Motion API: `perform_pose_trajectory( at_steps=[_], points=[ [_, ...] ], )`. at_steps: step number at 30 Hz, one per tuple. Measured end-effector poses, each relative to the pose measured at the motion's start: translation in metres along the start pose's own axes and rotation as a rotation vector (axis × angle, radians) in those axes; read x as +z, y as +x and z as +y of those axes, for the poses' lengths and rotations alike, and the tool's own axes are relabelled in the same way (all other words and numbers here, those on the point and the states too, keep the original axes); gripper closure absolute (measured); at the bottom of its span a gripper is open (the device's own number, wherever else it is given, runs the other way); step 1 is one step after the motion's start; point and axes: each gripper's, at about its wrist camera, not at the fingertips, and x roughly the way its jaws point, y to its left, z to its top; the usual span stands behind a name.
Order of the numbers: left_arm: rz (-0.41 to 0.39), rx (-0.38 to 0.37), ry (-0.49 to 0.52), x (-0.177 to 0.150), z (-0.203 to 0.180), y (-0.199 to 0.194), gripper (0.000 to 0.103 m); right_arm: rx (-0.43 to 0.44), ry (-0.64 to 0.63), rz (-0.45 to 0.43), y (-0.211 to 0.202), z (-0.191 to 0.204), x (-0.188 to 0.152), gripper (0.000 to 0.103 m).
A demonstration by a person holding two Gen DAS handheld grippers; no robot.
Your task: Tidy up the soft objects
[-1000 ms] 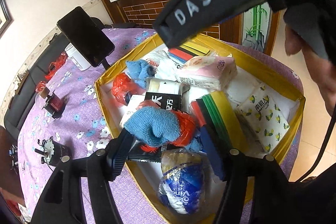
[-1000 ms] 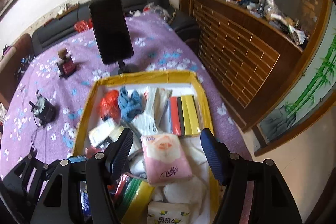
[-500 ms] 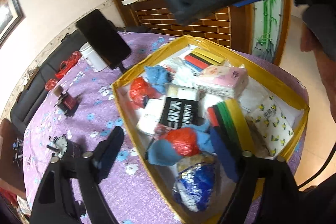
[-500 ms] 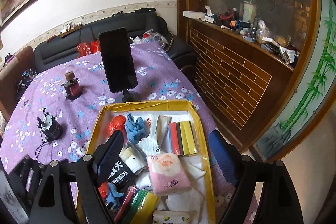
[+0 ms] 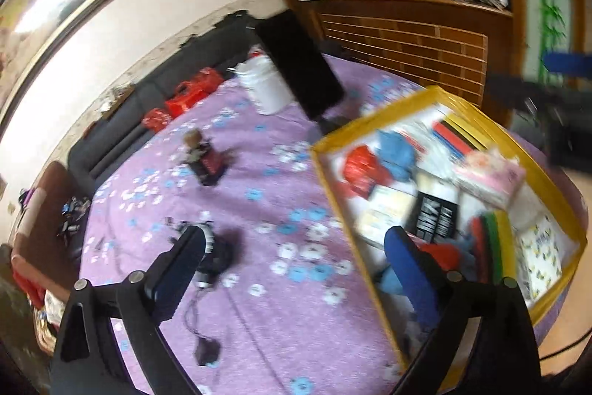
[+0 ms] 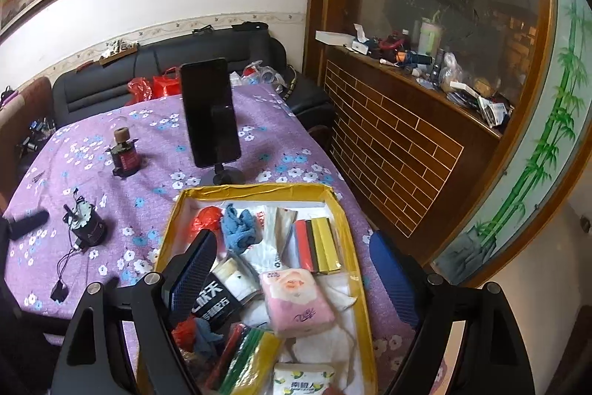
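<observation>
The left gripper (image 5: 296, 243) has its fingers spread wide with nothing between them but purple flowered tablecloth (image 5: 236, 195); its left finger (image 5: 181, 261) hangs over a small black motor (image 5: 218, 254) with a trailing wire, and its right finger (image 5: 410, 269) overlaps the near left wall of the yellow-rimmed box (image 5: 333, 187). This view is blurred, so the box's contents read only as coloured shapes. The right gripper (image 6: 292, 269) is likewise released and empty, fingers wide apart above the same yellow-rimmed box (image 6: 255, 189). Directly between its fingers lies the pink tissue pack (image 6: 296, 302), with a black packet printed in white characters (image 6: 212, 302) just beside the left finger (image 6: 192, 269). Ahead of the fingertips lie a blue cloth (image 6: 240, 228), a red plastic bag (image 6: 205, 219) to its left and a stack of red, black and yellow sponges (image 6: 318, 245) to its right. Nearer the camera, below the fingers, sit another red and blue bundle (image 6: 194, 330), a second set of coloured sponges (image 6: 248, 358) and a lemon-printed tissue pack (image 6: 303, 380). Beyond the box stands a dark phone on a stand (image 6: 209, 117), and off to the left of the left finger a red-labelled motor (image 6: 124, 154) rests on the cloth, with a black sofa (image 6: 111, 87) behind the table.
</observation>
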Motion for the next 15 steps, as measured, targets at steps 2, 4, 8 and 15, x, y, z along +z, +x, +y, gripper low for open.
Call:
perform_pose_trajectory(
  at_steps=[2,4,8,15],
  points=[
    [-0.007,0.019,-0.024,0.003,0.013,-0.004,0.006,0.0,-0.012,-0.004,-0.003,0.006,-0.002,0.015],
    [-0.014,0.032,-0.049,0.006,0.026,-0.008,0.006,0.0,-0.031,-0.008,-0.006,0.014,-0.004,0.015],
    [-0.029,0.084,-0.035,0.01,0.039,-0.018,0.006,-0.011,-0.052,-0.091,-0.025,0.026,-0.005,0.015],
    [-0.051,0.072,-0.08,0.011,0.052,-0.033,0.006,0.009,-0.079,-0.146,-0.038,0.041,-0.005,0.013]
  ],
)
